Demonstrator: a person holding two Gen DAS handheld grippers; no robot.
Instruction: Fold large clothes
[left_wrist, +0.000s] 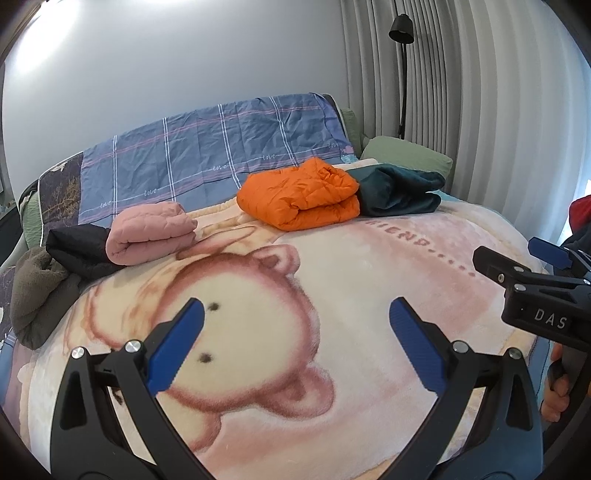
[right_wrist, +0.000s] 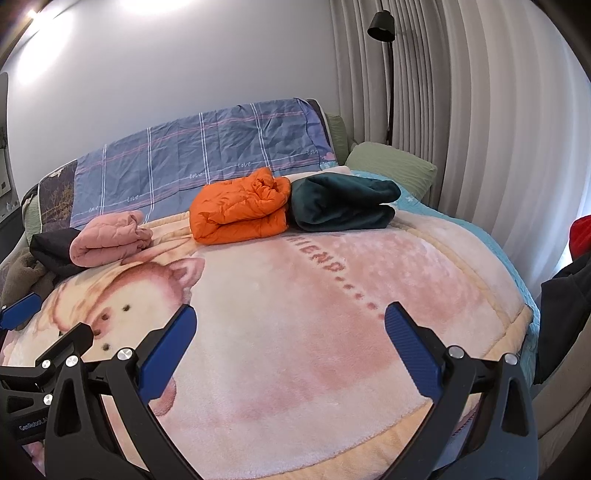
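Three folded garments lie at the far side of the bed: a pink quilted one (left_wrist: 147, 234) (right_wrist: 109, 240) at left, an orange puffer jacket (left_wrist: 301, 194) (right_wrist: 240, 208) in the middle, a dark teal one (left_wrist: 399, 190) (right_wrist: 343, 203) at right. An unfolded black garment (left_wrist: 79, 251) (right_wrist: 50, 249) and a brown fleece one (left_wrist: 35, 295) lie heaped at the far left. My left gripper (left_wrist: 297, 314) is open and empty above the blanket. My right gripper (right_wrist: 290, 317) is open and empty; it also shows in the left wrist view (left_wrist: 517, 254).
A pink cartoon blanket (left_wrist: 351, 277) (right_wrist: 314, 295) covers the bed. A blue plaid sheet (left_wrist: 221, 147) drapes the headboard. A green pillow (right_wrist: 391, 164), a black floor lamp (right_wrist: 384, 22) and curtains stand at right. Dark and red clothing (right_wrist: 569, 295) is at the right edge.
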